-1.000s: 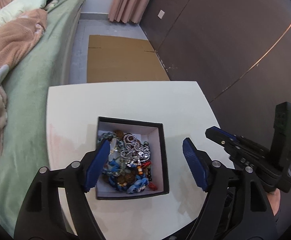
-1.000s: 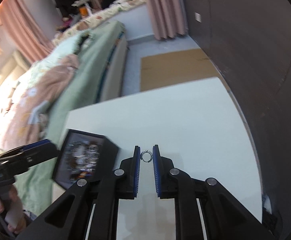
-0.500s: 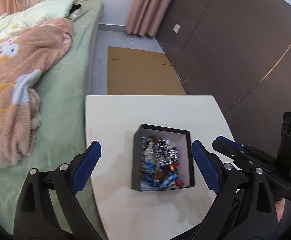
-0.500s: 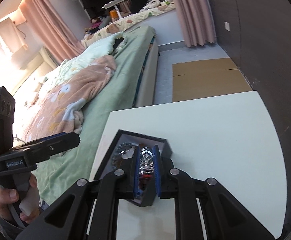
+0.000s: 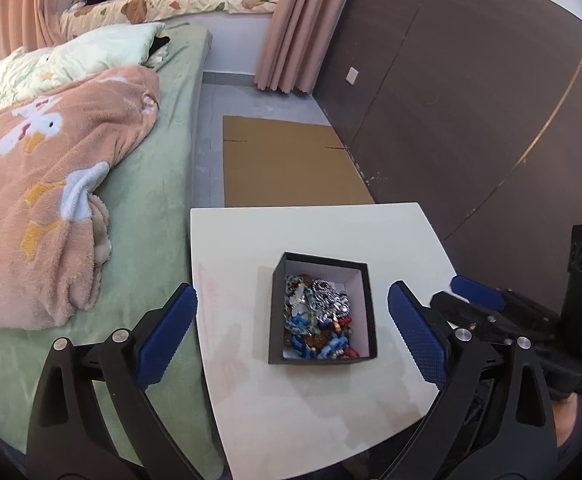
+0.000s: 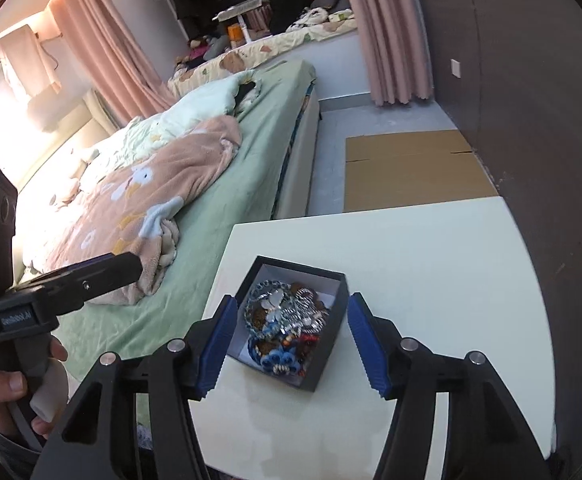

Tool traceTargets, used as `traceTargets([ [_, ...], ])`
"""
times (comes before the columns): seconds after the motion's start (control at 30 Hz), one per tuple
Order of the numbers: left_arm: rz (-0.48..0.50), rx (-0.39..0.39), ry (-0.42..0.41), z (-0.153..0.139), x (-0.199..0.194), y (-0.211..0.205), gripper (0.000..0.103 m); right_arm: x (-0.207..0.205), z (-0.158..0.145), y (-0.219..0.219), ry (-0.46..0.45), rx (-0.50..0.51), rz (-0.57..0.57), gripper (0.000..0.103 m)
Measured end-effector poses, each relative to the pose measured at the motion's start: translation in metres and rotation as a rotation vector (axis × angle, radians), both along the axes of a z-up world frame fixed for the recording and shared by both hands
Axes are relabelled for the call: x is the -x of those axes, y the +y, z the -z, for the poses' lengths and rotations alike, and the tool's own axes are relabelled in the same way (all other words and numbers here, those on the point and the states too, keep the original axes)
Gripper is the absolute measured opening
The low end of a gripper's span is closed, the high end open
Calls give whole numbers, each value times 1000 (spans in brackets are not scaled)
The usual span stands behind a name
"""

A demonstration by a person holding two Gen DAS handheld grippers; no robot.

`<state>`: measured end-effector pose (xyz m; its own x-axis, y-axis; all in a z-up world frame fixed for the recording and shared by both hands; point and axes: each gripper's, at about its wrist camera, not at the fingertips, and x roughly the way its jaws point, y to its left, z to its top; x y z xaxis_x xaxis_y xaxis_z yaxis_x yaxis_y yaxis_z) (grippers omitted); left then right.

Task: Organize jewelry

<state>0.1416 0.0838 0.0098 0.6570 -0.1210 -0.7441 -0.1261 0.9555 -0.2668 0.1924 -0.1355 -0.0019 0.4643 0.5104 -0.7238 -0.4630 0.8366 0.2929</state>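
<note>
A black open box [image 5: 323,360] with white inner walls stands on the white table [image 5: 291,232], filled with a tangle of jewelry [image 5: 319,320]: silver chains, blue and red beads. My left gripper [image 5: 291,292] hovers above and short of the box. Its jaws are still opening and nothing is between them. In the right wrist view the same box [image 6: 331,344] and jewelry [image 6: 287,320] lie below my right gripper [image 6: 293,302]. Its jaws are opening too, with no piece between the blue pads [image 6: 219,344].
A bed with a green sheet [image 5: 147,208] and a peach blanket [image 5: 51,184] borders the table's left side. Flat cardboard [image 5: 287,164] lies on the floor beyond, a dark panel wall [image 5: 471,120] stands on the right. A hand [image 6: 7,392] holds the left gripper's handle.
Both grippers rose and drew back from the table. The right gripper carried a small ring over the box and spread its pads; the ring is gone from them. The left jaws widened.
</note>
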Motion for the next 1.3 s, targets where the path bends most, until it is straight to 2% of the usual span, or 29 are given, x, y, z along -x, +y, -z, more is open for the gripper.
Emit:
traceTargets([
  [0.13, 4, 18, -21, -5, 16, -8, 98, 13, -11, -23, 10, 2, 43, 57],
  [0.23, 16, 22, -47, -9, 27, -18, 98, 21, -19, -38, 10, -5, 64, 64],
  [0.3, 27, 18, -52, -11, 31, -26, 98, 29, -23, -49, 4, -9, 81, 71],
  [0.43, 54, -16, -66, -15, 41, -44, 98, 44, -32, -67, -8, -1, 109, 79],
  [0.5, 67, -40, -75, -17, 47, -53, 98, 53, -37, -73, -30, 1, 115, 93],
  [0.53, 74, -50, -85, -18, 51, -58, 98, 56, -39, -75, -37, 1, 117, 95],
  [0.67, 88, -82, -125, -21, 66, -71, 98, 73, -42, -90, -61, -9, 116, 95],
  [0.87, 114, -105, -127, -10, 91, -88, 98, 95, -37, -109, -66, 17, 130, 95],
  [1.07, 106, -132, -158, -4, 118, -94, 98, 119, -28, -119, -87, 75, 156, 95],
  [1.2, 93, -162, -186, -6, 131, -94, 98, 140, -27, -120, -106, 28, 159, 95],
  [1.3, 73, -172, -171, -4, 132, -91, 98, 149, -28, -112, -140, 19, 159, 95],
])
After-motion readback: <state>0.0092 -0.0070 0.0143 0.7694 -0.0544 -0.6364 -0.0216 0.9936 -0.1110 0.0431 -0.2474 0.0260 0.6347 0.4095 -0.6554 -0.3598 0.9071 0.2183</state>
